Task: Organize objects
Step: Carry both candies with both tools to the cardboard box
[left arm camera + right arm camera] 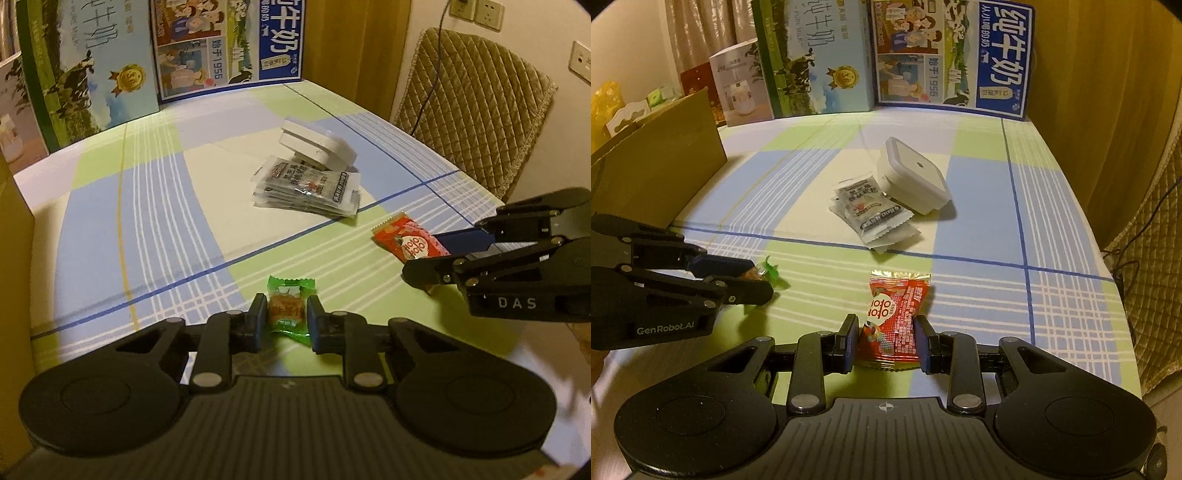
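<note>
Near the worktop's front edge, the left tool [286,320] pinches a green candy [290,308] across its width, and the right tool [886,341] pinches a red snack packet [895,314] whose long axis runs away along its fingers. Farther toward the middle lies a stack of grey sachets [873,214], a white square box [912,179] leaning on it, straight ahead of both tools and well apart.

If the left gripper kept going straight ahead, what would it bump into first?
Probably the stack of grey sachets, with the white box resting on it; the left gripper already holds the green candy. Depth is uncertain.
</note>
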`<move>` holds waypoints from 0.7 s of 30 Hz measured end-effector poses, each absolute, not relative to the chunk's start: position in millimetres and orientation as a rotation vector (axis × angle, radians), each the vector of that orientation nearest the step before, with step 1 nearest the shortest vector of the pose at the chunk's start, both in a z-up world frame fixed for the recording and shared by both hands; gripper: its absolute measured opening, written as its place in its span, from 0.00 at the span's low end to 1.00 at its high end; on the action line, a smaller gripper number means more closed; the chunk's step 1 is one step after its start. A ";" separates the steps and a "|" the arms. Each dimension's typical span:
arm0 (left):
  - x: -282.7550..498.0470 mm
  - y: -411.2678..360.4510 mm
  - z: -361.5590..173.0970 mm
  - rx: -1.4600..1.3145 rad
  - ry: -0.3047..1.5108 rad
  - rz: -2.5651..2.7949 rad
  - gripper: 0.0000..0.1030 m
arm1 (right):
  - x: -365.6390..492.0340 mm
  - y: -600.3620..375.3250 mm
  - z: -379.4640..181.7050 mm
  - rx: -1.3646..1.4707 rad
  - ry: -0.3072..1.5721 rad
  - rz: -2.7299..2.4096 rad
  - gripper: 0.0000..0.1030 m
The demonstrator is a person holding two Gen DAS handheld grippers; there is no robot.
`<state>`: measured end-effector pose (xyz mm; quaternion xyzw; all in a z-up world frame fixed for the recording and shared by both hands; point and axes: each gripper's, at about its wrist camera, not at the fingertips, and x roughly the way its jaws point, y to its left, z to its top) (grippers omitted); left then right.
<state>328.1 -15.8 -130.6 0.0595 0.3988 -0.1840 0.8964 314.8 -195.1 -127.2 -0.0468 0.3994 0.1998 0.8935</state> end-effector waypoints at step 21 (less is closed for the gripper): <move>273.9 -20.7 -93.4 0.045 0.779 -0.317 0.17 | 247.3 -207.8 -92.0 0.021 0.773 0.322 0.28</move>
